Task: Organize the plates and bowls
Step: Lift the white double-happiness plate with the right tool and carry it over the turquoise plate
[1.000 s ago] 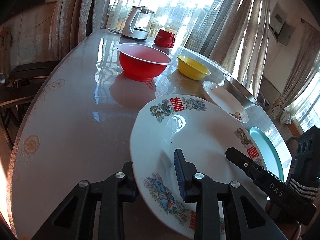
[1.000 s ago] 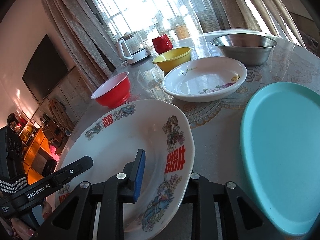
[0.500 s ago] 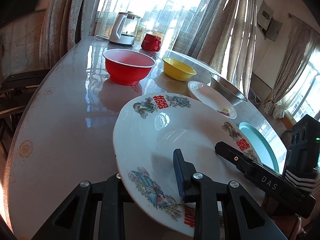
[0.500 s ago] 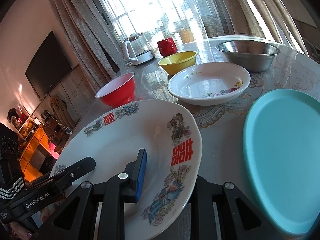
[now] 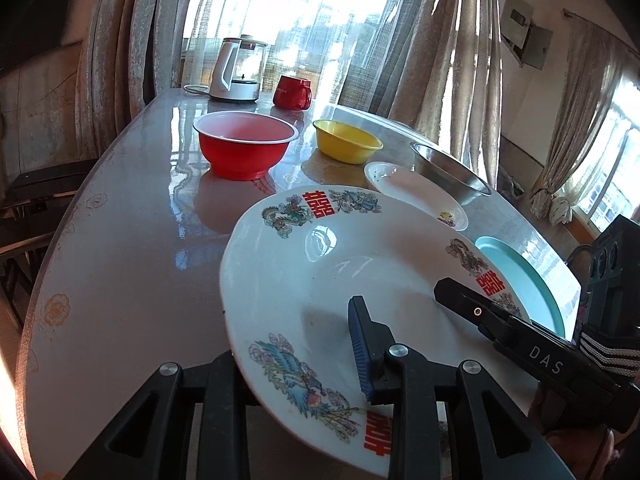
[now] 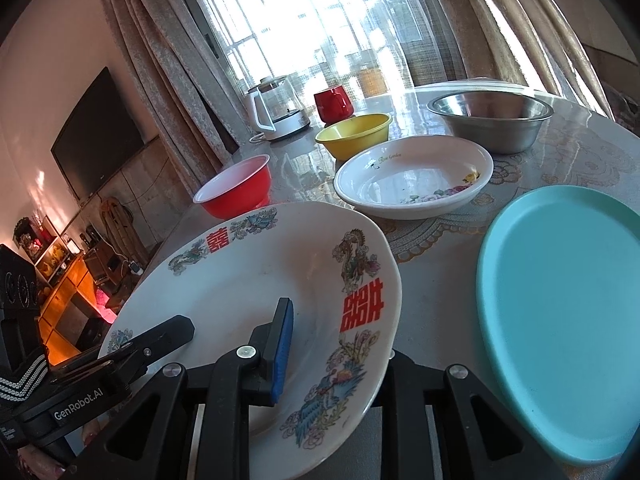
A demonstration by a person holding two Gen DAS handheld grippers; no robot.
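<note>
Both the left gripper [image 5: 308, 364] and right gripper [image 6: 332, 354] clamp the dragon plate's [image 5: 340, 264] rim — lifted, unstacked; bowls remain scattered.

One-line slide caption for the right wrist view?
Both hand-held grippers clamp the dragon-and-phoenix plate beside the turquoise plate.

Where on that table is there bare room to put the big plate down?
The widest bare stretch of table lies left of the big plate, in front of the red bowl. The other side is crowded: floral dish, yellow bowl, steel bowl and teal plate sit close together.
</note>
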